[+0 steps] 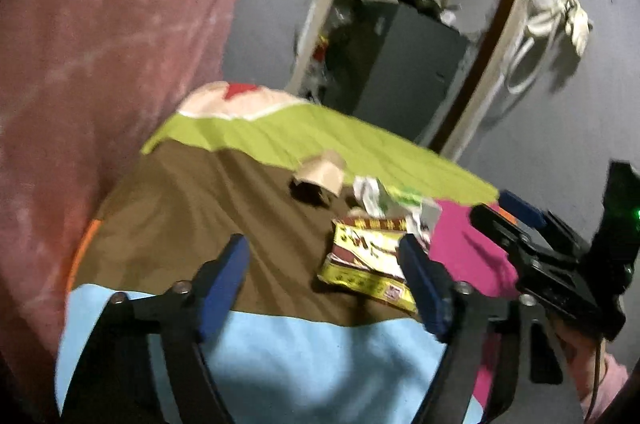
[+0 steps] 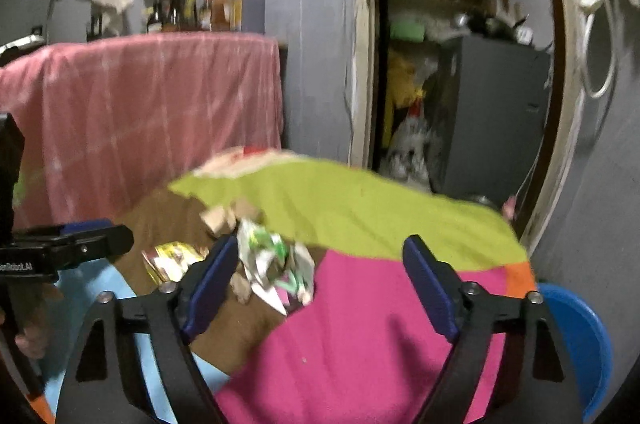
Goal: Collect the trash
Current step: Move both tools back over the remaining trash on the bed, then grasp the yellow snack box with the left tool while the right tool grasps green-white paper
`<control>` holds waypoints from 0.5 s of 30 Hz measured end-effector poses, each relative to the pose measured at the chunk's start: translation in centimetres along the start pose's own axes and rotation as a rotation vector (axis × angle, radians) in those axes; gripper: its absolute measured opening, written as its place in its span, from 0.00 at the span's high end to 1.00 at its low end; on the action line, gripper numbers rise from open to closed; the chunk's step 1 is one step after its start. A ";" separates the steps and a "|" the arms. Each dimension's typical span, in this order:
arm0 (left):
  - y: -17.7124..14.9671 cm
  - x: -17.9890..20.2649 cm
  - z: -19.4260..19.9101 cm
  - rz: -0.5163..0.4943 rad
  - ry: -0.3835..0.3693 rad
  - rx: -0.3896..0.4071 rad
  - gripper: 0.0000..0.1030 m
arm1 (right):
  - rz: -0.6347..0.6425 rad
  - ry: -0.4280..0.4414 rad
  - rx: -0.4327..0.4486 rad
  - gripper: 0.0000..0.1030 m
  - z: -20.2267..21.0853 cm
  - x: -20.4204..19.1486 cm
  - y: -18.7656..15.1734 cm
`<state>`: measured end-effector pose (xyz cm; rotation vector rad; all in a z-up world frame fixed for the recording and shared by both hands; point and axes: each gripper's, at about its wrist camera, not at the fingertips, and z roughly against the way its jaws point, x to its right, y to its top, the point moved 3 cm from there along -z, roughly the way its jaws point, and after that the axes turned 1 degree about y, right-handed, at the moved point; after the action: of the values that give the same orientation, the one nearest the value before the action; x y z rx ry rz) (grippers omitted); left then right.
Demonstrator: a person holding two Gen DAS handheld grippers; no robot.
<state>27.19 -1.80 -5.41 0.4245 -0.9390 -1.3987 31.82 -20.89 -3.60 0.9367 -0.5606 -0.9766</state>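
On the patchwork cloth (image 1: 192, 208), the wrapper (image 1: 368, 260) lies just ahead of the spread, empty left gripper (image 1: 324, 276), toward its right finger.

A flattened yellow-and-maroon wrapper (image 1: 370, 260) lies printed side up on the brown patch of cloth; at its 1 o'clock, touching, sits a crumpled white-and-green paper wad (image 1: 390, 200); at the wad's 10 o'clock, just apart, a squashed brown cardboard piece (image 1: 320, 176) lies on its side at the green patch's edge.
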 end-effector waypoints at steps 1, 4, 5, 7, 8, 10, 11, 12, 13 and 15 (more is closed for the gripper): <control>-0.1 0.1 -0.4 -0.002 -0.008 -0.020 0.36 | 0.008 0.003 -0.023 0.28 -0.5 0.1 -0.2; -0.4 0.2 -1.5 0.015 -0.042 -0.068 0.41 | 0.016 0.029 -0.076 0.34 -1.9 0.4 -0.6; -0.4 0.1 -1.8 0.023 -0.050 -0.082 0.42 | 0.013 0.041 -0.092 0.38 -2.4 0.5 -0.7; -0.5 0.0 -2.1 0.037 -0.063 -0.103 0.44 | 0.006 0.062 -0.129 0.41 -3.3 0.6 -0.9; -0.6 0.0 -2.4 0.042 -0.070 -0.113 0.46 | 0.003 0.078 -0.147 0.42 -3.7 0.6 -1.1; -0.7 -0.1 -2.8 0.050 -0.081 -0.132 0.52 | 0.004 0.097 -0.172 0.43 -4.4 0.3 -1.3; -0.7 -0.1 -3.0 0.057 -0.087 -0.142 0.55 | 0.010 0.099 -0.184 0.43 -4.7 0.2 -1.4; -0.7 -0.2 -3.0 0.062 -0.092 -0.148 0.56 | 0.013 0.105 -0.197 0.45 -5.0 0.1 -1.5; -0.7 -0.2 -3.1 0.067 -0.100 -0.154 0.59 | 0.012 0.112 -0.208 0.46 -5.2 0.1 -1.5; -0.6 -0.2 -3.3 0.073 -0.113 -0.165 0.63 | 0.007 0.126 -0.233 0.52 -5.8 0.1 -1.7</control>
<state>29.31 -2.55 -7.90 0.1870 -0.9136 -1.4320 35.54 -18.99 -7.95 0.7804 -0.3358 -0.9467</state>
